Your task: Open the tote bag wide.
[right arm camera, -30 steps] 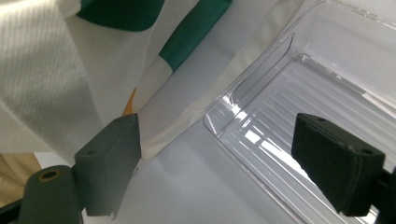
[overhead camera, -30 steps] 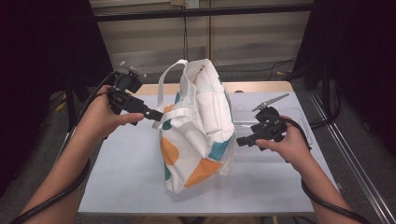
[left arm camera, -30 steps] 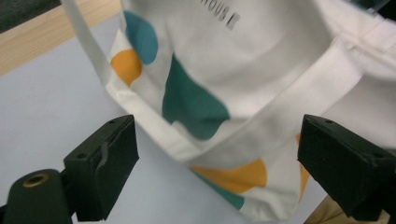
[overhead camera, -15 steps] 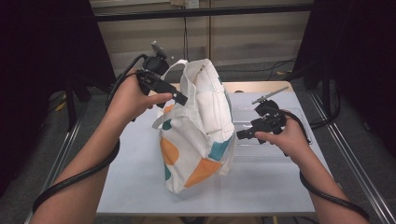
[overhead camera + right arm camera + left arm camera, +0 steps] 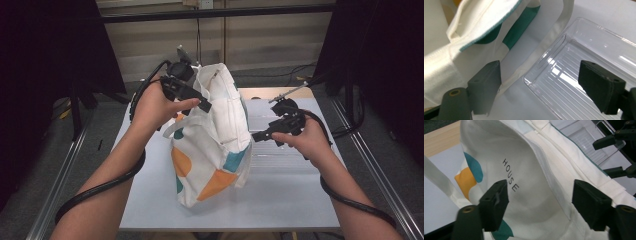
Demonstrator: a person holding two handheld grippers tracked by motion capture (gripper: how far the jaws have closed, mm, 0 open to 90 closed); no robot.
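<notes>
Tote bag [image 5: 212,135] stands around the middle of the table [image 5: 280,210] in the high view, a bit toward the left edge; left gripper [image 5: 202,106] sits at its open top, right gripper [image 5: 257,136] hovers just beside its right side. Left gripper view: jaws have just been closing, still apart, straddling the bag's rim [image 5: 554,167], pads not pressing yet. Right gripper view: jaws wide apart, holding nothing, over a clear plastic tray [image 5: 584,75] lying next to the bag's strap [image 5: 544,45].
</notes>
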